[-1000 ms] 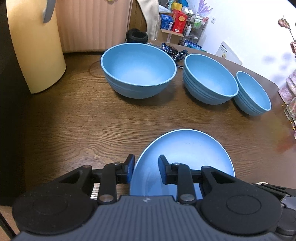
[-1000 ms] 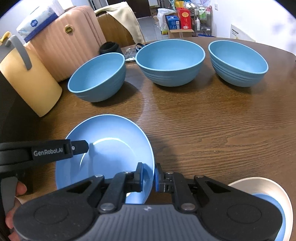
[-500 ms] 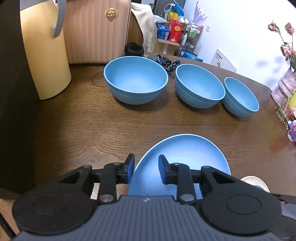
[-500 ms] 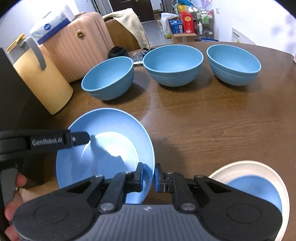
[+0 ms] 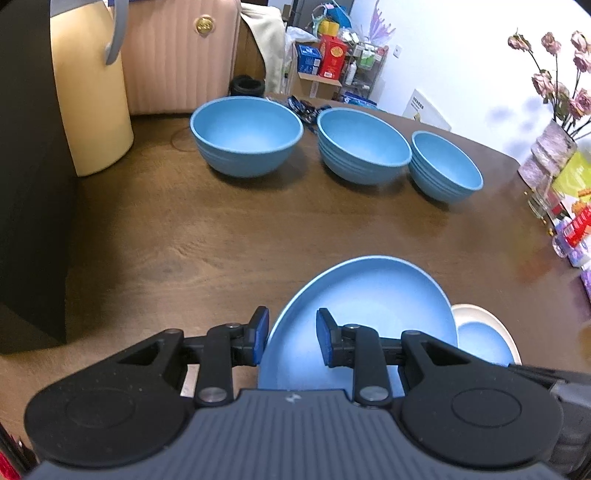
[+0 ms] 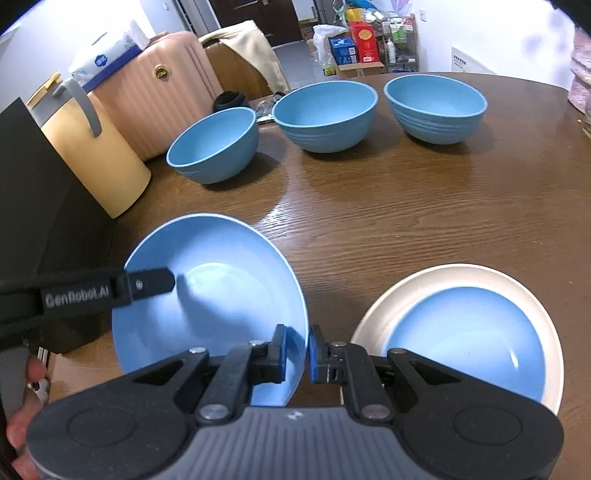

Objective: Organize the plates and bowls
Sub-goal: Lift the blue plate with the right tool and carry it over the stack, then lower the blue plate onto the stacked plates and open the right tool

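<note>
Item: round matte blue plate [image 6: 221, 295]; I'm gripping its rim w/ left claw [image 5: 290, 338] & right claw [image 6: 296, 352], both pinching tight, above wood-grain bench [image 6: 406, 206].

Your fisheye frames bow hard at the edges, corners vignetted black; soft indoor light glares off the wooden table [image 6: 369, 206], shadows pool under the bowls [image 5: 246, 136], everything reasonably sharp.

White walls [image 5: 461, 55], cluttered shelf [image 6: 400, 35] behind.
</note>
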